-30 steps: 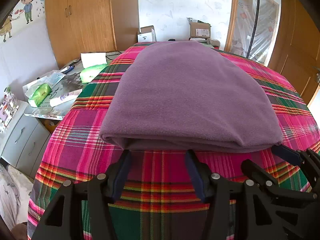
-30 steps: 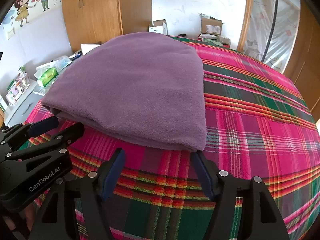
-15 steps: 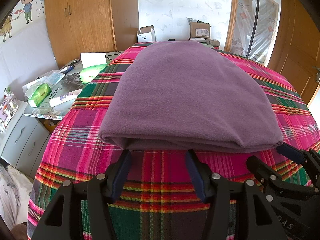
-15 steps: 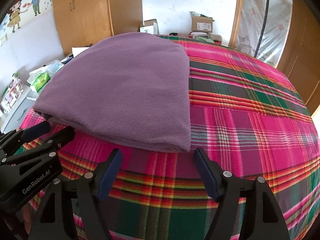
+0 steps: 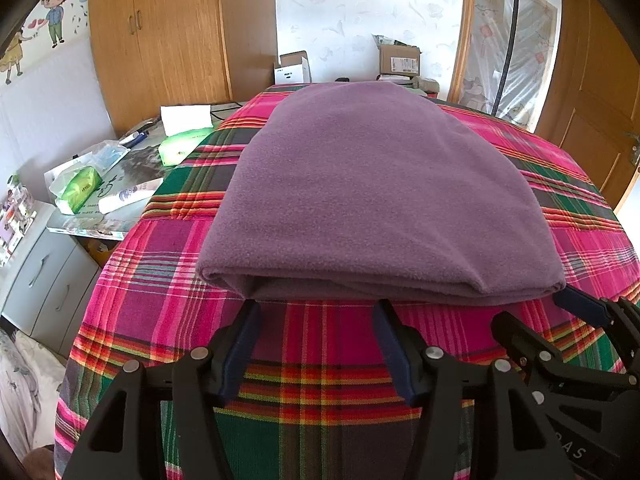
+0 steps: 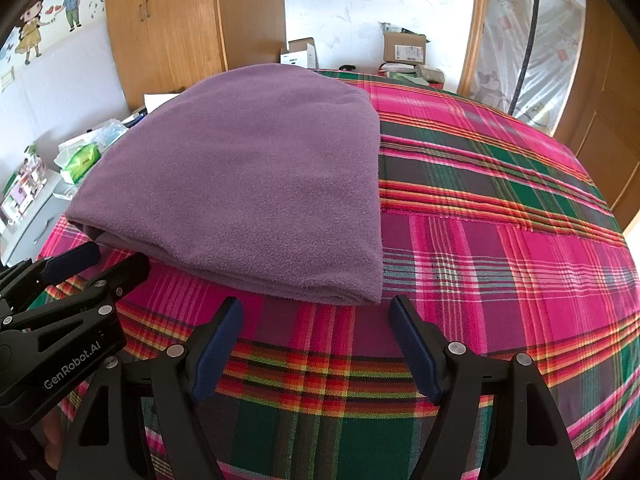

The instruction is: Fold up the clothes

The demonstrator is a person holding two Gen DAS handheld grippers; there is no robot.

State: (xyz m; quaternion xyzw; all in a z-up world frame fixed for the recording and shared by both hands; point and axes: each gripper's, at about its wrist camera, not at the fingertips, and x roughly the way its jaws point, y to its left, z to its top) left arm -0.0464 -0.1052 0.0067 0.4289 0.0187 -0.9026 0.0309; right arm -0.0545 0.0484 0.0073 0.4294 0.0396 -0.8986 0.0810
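Purple fleece garment [image 5: 376,200] already folded into a neat layered rectangle, lying flat on the plaid bed cover [image 5: 320,360], just ahead of both sets of tongs. Layered near edge facing the tongs, smooth and closed along the side beyond the right tongs. Left tongs [image 5: 316,308] spread wide, empty, tips just short of the near edge, near its left corner. Right tongs [image 6: 316,304] spread at their widest, empty as well, tips just short of the right corner. Nothing pinched, nothing lifted. Judged nearly finished: fold laid down and let go; perhaps one more halving or a smoothing left, if any.
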